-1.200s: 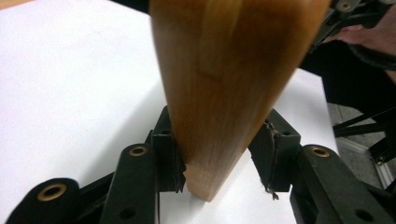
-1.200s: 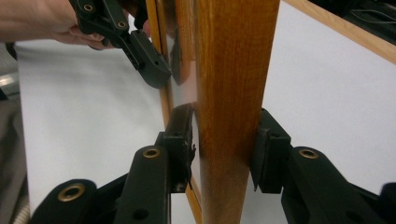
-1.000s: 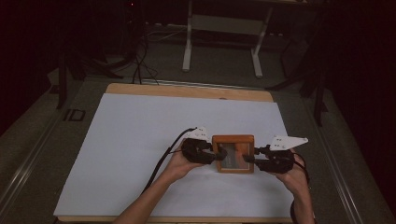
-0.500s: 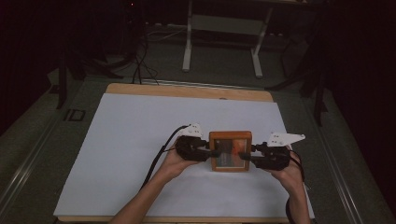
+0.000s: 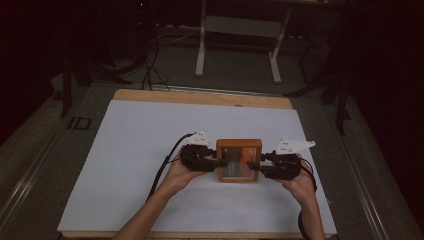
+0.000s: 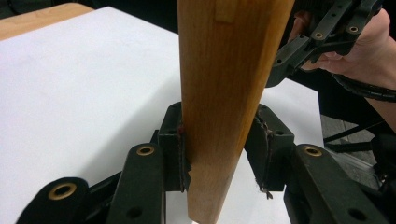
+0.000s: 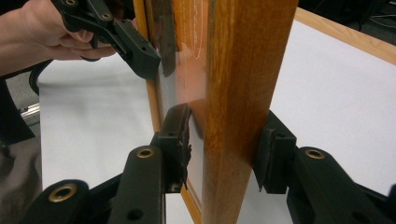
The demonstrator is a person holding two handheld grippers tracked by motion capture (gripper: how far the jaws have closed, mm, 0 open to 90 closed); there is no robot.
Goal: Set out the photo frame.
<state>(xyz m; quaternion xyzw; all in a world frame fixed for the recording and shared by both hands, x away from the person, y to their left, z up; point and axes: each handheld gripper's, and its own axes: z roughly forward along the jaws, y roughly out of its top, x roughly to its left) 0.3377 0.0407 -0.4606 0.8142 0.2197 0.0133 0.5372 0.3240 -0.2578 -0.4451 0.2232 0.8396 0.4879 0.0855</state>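
The wooden frame (image 5: 239, 160) hangs near the worktop's (image 5: 135, 150) front edge, right of centre. The left hand-held gripper (image 5: 216, 161) and right hand-held gripper (image 5: 256, 166) each pinch an opposite side rail. Uneven pulling could slip one rail free, likely dropping it.

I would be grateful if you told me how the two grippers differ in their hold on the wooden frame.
The left gripper clamps the wooden frame at its left edge; the right gripper clamps its right edge. One jaw of the right gripper lies on the glossy front; the left gripper's jaws touch bare wood. Both are shut on it.
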